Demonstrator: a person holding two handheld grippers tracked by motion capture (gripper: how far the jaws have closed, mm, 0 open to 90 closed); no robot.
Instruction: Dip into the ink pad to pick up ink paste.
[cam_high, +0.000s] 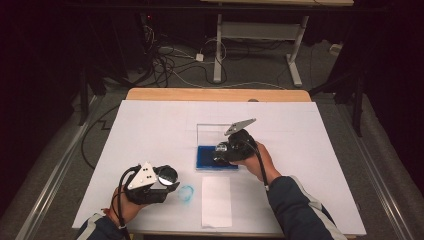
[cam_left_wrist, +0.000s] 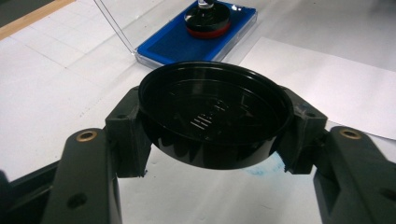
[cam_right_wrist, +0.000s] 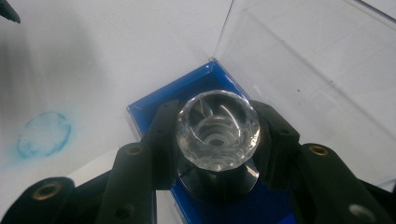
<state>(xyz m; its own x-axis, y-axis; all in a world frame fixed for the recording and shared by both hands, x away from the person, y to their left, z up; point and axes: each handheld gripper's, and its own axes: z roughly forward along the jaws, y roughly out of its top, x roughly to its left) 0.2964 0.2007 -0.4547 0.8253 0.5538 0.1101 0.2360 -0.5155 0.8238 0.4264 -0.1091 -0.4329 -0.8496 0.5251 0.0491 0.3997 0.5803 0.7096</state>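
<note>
Black lid (cam_left_wrist: 212, 121) clamped, stamp (cam_right_wrist: 217, 128) on ink pad (cam_left_wrist: 198, 39)

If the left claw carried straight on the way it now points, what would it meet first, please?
Probably the blue ink pad in its clear case: from the left claw, gripping a black cap, only bare white table sheet lies between. Depth is uncertain.

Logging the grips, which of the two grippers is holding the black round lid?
The left gripper: its jaws clamp the black round lid above the table. The right gripper instead grips a clear-knobbed stamp on the blue ink pad.
</note>
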